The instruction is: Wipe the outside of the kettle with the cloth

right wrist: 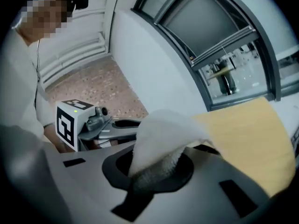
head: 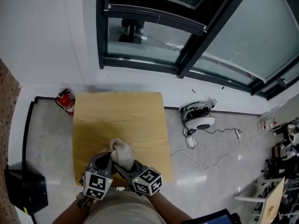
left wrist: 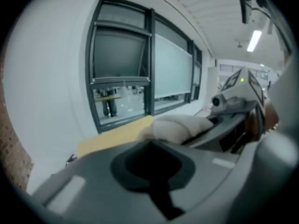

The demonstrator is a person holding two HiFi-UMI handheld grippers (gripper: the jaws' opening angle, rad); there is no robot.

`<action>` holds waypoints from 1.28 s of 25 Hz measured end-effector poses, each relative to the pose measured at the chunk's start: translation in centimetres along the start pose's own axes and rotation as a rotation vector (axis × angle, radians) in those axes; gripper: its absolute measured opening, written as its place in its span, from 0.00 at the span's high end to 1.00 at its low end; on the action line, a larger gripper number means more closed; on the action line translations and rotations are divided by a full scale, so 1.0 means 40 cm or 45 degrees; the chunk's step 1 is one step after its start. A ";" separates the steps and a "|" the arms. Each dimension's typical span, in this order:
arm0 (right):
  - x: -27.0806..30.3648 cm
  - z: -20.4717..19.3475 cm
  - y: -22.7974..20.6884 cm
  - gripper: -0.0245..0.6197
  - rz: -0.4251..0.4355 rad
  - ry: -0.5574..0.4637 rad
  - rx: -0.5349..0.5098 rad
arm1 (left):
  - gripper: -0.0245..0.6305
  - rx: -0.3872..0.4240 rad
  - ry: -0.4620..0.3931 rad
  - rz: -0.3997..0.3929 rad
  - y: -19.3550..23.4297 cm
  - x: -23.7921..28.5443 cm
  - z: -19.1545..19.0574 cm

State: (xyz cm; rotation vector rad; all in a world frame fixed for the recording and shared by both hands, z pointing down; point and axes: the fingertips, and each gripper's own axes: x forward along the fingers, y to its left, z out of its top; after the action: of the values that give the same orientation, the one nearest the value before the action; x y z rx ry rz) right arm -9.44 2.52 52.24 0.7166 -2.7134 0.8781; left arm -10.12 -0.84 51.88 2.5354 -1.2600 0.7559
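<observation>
No kettle shows in any view. A white cloth [head: 122, 152] is bunched up over the near edge of a light wooden table [head: 119, 115]. My right gripper [head: 124, 166] is shut on the cloth [right wrist: 161, 136], which sticks up out of its jaws [right wrist: 154, 171]. Close on its left, my left gripper [head: 105, 161] is shut with nothing between its jaws [left wrist: 154, 169]. From the left gripper view the cloth [left wrist: 180, 125] lies just beyond, with the right gripper [left wrist: 233, 101] behind it. The left gripper's marker cube [right wrist: 70, 122] shows in the right gripper view.
The table stands against a white wall under dark-framed windows [head: 154, 22]. A red fire extinguisher [head: 67, 101] is on the floor at the table's far left corner. A white device with cables [head: 200, 116] lies to the right, a black box [head: 25, 188] at the near left.
</observation>
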 end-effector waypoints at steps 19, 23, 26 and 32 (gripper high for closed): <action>-0.089 -0.125 -0.348 0.89 -0.369 -0.320 0.954 | 0.97 0.101 0.049 0.009 -0.022 0.008 -0.012; -0.067 0.064 -0.164 0.89 -0.108 -0.495 0.532 | 0.97 0.119 0.045 0.029 -0.014 0.003 -0.020; -0.049 0.058 -0.225 0.89 -0.156 -0.527 0.574 | 0.97 0.102 0.053 0.011 -0.016 0.006 -0.021; 0.006 -0.136 -0.493 0.89 -0.378 -0.321 0.989 | 0.97 0.087 0.062 0.000 -0.017 0.001 -0.018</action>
State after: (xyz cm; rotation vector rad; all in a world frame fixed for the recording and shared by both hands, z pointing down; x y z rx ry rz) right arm 0.52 -8.26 66.46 1.4013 -2.2971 1.8776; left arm -9.83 -0.16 52.54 2.5536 -1.2394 0.8690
